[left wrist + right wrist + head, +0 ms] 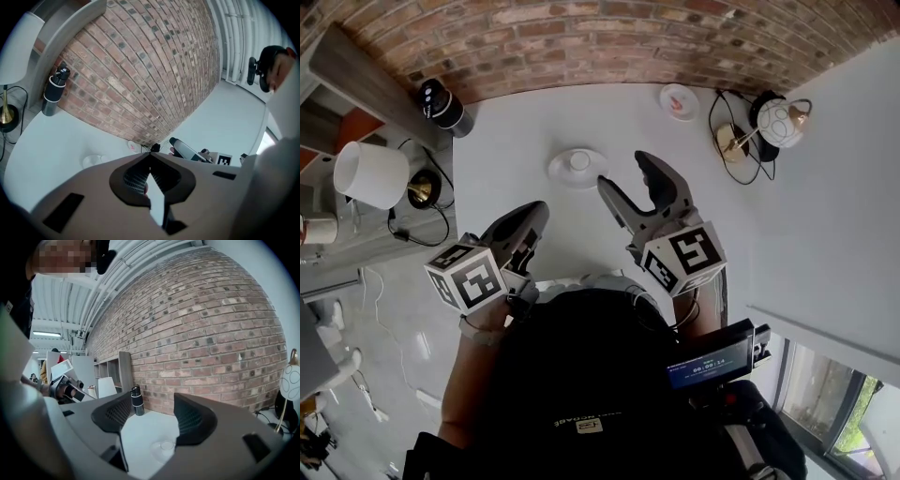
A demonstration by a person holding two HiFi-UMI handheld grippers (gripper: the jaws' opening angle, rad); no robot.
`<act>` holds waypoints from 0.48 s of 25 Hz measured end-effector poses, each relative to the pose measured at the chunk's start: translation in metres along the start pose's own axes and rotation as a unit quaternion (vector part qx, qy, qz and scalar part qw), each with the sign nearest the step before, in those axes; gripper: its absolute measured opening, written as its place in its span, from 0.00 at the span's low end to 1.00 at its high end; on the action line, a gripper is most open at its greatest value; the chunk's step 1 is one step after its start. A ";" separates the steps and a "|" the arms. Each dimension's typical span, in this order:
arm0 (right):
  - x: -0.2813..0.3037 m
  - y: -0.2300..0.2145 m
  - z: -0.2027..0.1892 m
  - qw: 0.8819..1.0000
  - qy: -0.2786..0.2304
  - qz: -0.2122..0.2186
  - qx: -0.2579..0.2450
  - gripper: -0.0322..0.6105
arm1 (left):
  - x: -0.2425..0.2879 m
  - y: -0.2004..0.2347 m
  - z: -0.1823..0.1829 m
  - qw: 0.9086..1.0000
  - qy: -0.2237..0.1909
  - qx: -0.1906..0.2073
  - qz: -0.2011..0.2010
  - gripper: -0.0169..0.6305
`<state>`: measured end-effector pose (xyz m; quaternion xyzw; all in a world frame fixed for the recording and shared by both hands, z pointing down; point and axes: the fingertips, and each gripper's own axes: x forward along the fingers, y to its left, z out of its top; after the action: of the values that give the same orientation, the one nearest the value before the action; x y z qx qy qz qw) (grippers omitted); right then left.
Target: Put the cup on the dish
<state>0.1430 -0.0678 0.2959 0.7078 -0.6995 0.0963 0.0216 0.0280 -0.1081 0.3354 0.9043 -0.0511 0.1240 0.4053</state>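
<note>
**Cup on the dish, both hand-held grippers off it**

My right hand-held gripper [625, 174] hangs released above the white worktop [516, 141], jaws wide apart with nothing in them. In the right gripper view, the cup [167, 445] shows in the gap between the jaws, farther off on the worktop. It stands upright in the middle of the dish [153, 453], clear of both jaws.

My left hand-held gripper [536, 215] is clenched on nothing: in the left gripper view its jaws meet at the tips. It is nearer to me than the dish and to its left.

A black bottle [442, 105] stands at the brick wall [609, 37]. Farther right along that wall lies a small plate with a red mark [679, 101], with a globe lamp [779, 122] beyond it.
</note>
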 end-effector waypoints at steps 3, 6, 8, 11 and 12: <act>-0.003 0.004 -0.003 1.000 0.010 -0.003 0.007 0.50 | 0.004 -0.005 -0.001 1.000 0.006 0.003 -0.010 0.03; -0.008 0.004 -0.007 1.000 0.011 -0.003 0.021 0.50 | 0.008 -0.009 -0.003 1.000 0.011 0.006 -0.014 0.03; -0.011 0.003 -0.009 0.999 0.011 -0.005 0.035 0.49 | 0.009 -0.011 -0.004 1.000 0.012 0.006 -0.016 0.03; -0.011 0.002 -0.012 0.999 0.017 -0.006 0.043 0.49 | 0.010 -0.011 -0.005 1.000 0.013 0.003 -0.020 0.03; -0.011 0.003 -0.014 0.999 0.021 -0.005 0.041 0.49 | 0.010 -0.011 -0.005 1.000 0.014 0.003 -0.020 0.03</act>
<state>0.1389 -0.0548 0.3078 0.7091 -0.6911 0.1397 0.0073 0.0392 -0.0966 0.3337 0.9045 -0.0273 0.1283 0.4058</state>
